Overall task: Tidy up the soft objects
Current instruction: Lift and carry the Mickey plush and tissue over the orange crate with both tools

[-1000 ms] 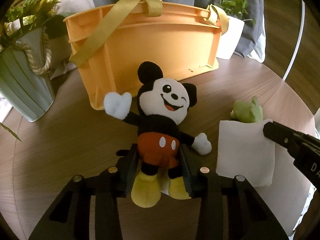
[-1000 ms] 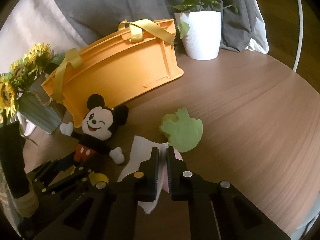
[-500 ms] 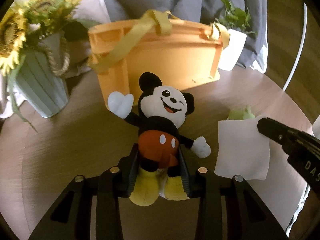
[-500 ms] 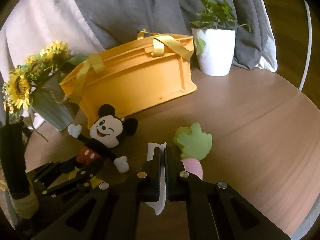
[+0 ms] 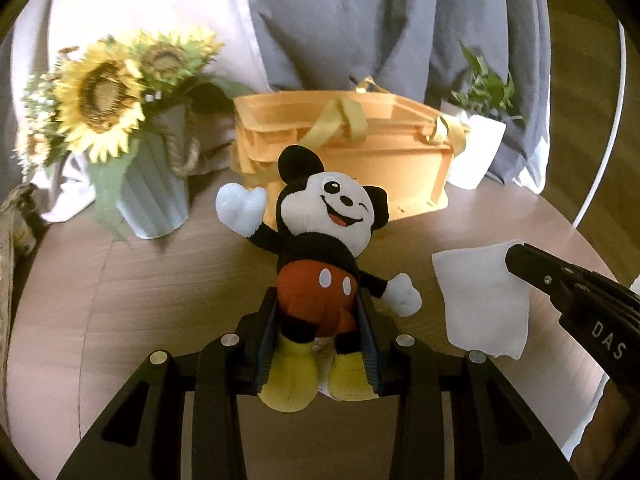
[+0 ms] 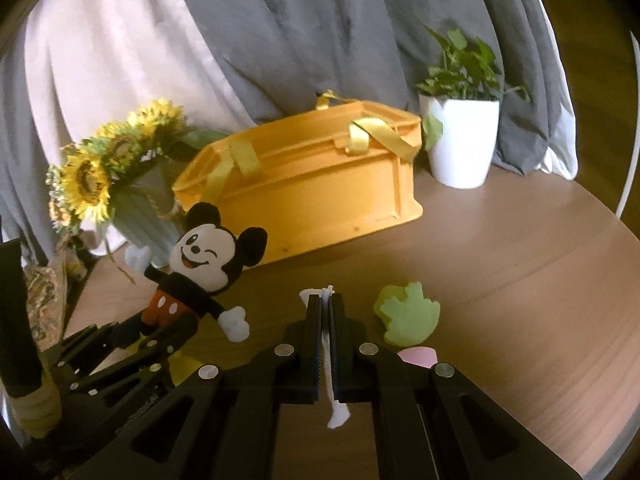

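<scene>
Presently we find the left gripper [image 5: 318, 332] clenched on the doll [image 5: 324, 264] at its shorts, centre frame, and the right gripper [image 6: 326, 320] pinched flat on the cloth [image 5: 482, 300], lower right. The basket [image 6: 320, 196] sits behind. We advise clearing its rim, then lowering inside before releasing; the cloth may snag.

Left tool [image 5: 318, 334]: black, silver screws. Right tool [image 6: 326, 320]: black, white "DAS" lettering.
</scene>
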Available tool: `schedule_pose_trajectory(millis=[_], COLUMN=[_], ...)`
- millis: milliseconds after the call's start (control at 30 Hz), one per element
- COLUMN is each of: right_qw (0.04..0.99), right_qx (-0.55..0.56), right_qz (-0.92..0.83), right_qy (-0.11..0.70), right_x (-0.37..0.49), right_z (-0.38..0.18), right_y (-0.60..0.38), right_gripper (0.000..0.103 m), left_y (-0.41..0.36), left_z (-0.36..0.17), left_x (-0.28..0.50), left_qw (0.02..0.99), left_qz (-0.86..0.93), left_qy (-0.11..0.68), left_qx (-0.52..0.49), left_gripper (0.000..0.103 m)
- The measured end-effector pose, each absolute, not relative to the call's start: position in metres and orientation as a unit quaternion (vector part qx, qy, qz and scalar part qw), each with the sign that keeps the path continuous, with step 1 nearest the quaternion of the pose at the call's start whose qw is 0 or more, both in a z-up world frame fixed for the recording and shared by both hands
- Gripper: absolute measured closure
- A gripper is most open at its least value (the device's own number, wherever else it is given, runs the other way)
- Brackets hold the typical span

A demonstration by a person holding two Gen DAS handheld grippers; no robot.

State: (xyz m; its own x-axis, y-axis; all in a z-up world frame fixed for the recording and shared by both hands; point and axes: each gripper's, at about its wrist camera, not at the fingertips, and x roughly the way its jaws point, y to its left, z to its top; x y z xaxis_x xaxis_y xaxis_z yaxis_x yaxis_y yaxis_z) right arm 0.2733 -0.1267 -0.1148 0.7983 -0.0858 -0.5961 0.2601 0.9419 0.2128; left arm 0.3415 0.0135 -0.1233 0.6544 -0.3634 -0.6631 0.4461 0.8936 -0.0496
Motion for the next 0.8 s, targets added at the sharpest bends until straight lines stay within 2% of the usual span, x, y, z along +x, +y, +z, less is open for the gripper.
schedule_pose_trajectory(millis=[800], right_qw=[0.968], right_qx=[0.110], right_qz=[-0.017], right_qy=[0.224], right_x=[0.255], right_z=[-0.039], right_y=[-0.163], right_gripper=[0.098], left_y=[-0.003], left_z=[-0.042], left_x=[0.295], left_qw=[0.953], left_qz=[-0.152], left_qy=[0.261], left_qx=[0.017], left_gripper=[0.067])
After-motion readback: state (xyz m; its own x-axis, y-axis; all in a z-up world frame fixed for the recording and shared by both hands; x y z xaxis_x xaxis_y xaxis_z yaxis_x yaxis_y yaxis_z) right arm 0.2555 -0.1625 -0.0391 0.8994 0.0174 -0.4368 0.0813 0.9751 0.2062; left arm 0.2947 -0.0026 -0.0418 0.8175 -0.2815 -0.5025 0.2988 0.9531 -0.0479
